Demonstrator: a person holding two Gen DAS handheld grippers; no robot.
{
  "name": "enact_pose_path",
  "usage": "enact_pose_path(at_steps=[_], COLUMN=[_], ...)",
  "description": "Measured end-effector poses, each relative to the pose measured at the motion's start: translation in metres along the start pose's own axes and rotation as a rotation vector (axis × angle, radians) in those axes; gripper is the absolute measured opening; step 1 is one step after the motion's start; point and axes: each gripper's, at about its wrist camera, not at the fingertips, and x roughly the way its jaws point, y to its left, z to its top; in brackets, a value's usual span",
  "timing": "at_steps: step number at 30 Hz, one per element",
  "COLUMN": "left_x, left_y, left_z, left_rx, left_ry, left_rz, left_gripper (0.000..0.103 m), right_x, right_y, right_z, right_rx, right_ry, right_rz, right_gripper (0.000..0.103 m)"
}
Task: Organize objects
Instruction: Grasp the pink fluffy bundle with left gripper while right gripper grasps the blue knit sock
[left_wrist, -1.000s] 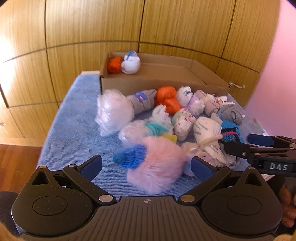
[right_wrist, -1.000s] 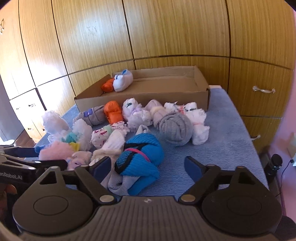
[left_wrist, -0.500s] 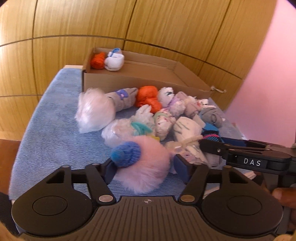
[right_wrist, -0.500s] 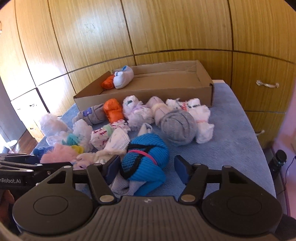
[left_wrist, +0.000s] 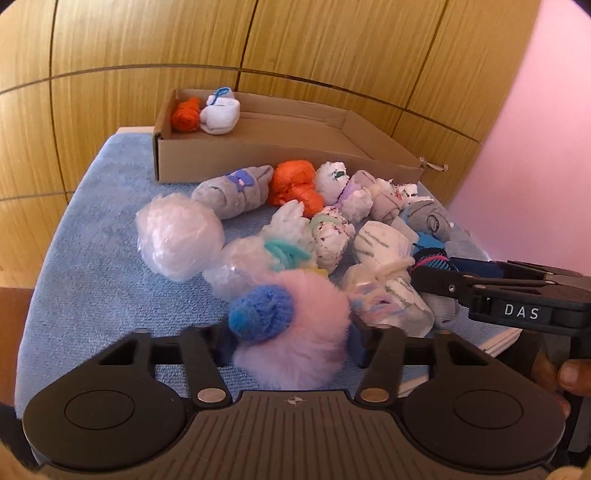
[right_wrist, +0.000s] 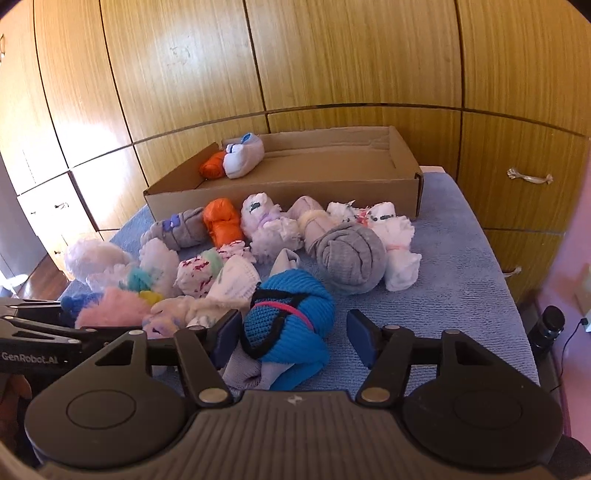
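Observation:
Several rolled sock bundles lie in a heap on a blue towel (left_wrist: 92, 258). My left gripper (left_wrist: 290, 341) is shut on a fluffy pink bundle with a blue knitted tip (left_wrist: 295, 328); it also shows in the right wrist view (right_wrist: 110, 312). My right gripper (right_wrist: 291, 338) is partly closed around a bright blue bundle with black and pink trim (right_wrist: 291, 314), with its jaws near both sides; contact is unclear. A cardboard box (right_wrist: 295, 184) at the back holds an orange bundle (right_wrist: 212, 166) and a white one (right_wrist: 243, 160).
Wooden cabinet doors (right_wrist: 332, 74) stand behind the towel-covered surface. A grey rolled bundle (right_wrist: 351, 258), an orange bundle (right_wrist: 221, 221) and several white bundles lie between the grippers and the box. The right side of the towel (right_wrist: 461, 277) is bare.
My left gripper has closed onto the pink fluffy bundle. My right gripper has moved in over the bright blue bundle and its jaws have narrowed around it.

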Motion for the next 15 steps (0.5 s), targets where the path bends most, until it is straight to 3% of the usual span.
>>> enact_pose_path(at_steps=[4,15], left_x=[-0.002,-0.013], left_y=[-0.003,-0.001], left_z=[-0.002,-0.010], left_rx=[0.024,0.030], left_ry=[0.002,0.000], left_rz=[-0.013,-0.064], left_gripper=[0.046,0.046], right_x=[-0.006,-0.015], right_y=[-0.002,-0.010], right_z=[-0.001,-0.006], right_rx=[-0.012,-0.021], right_ry=[-0.013,-0.027], right_rz=[0.014,0.007], right_gripper=[0.042,0.041])
